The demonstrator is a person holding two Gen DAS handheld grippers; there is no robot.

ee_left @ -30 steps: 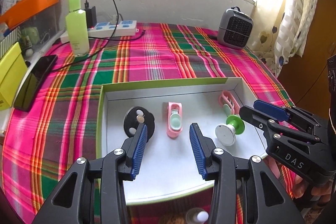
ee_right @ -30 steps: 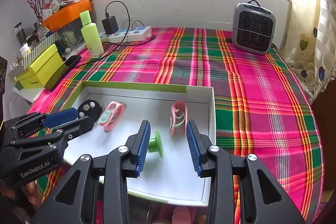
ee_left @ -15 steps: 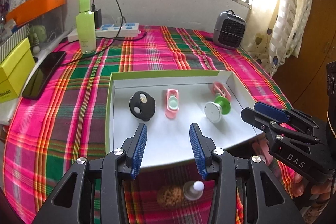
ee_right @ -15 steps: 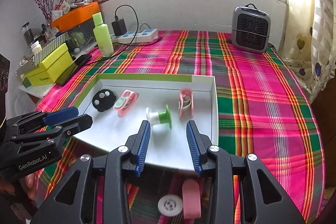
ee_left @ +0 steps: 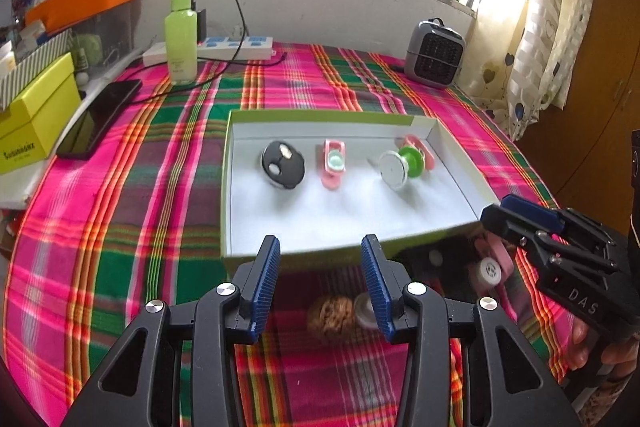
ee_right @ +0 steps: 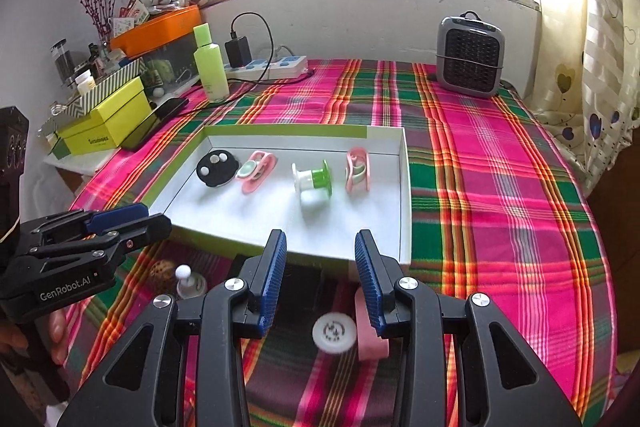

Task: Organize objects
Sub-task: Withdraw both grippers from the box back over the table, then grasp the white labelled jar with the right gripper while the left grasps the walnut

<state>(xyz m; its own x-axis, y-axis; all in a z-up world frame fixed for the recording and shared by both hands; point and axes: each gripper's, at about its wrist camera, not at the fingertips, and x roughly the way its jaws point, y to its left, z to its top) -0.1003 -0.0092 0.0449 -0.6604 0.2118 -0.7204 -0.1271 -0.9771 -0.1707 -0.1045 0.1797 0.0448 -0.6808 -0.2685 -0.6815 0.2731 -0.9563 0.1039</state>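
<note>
A white tray with a green rim (ee_left: 348,223) (ee_right: 404,187) lies on the plaid cloth. It holds a black disc (ee_left: 283,164) (ee_right: 217,167), a pink clip (ee_left: 333,163) (ee_right: 256,171), a green and white spool (ee_left: 400,165) (ee_right: 314,183) and a pink ring piece (ee_right: 357,169). In front of the tray lie a brown ball (ee_left: 331,319) (ee_right: 162,269), a white knob (ee_right: 188,281), a white disc (ee_right: 334,331) and a pink block (ee_right: 370,331). My left gripper (ee_left: 320,283) (ee_right: 132,223) is open and empty. My right gripper (ee_right: 321,281) (ee_left: 516,215) is open and empty above the white disc.
A green bottle (ee_left: 182,35) and a power strip (ee_left: 224,47) stand at the back. A phone (ee_left: 100,119) and a yellow box (ee_left: 36,119) sit at the left. A small grey heater (ee_right: 470,59) stands at the back right. Curtains hang on the right.
Both grippers have pulled back from over the tray toward the table's near edge. The loose pieces in front of the tray have come into view. Both stay open.
</note>
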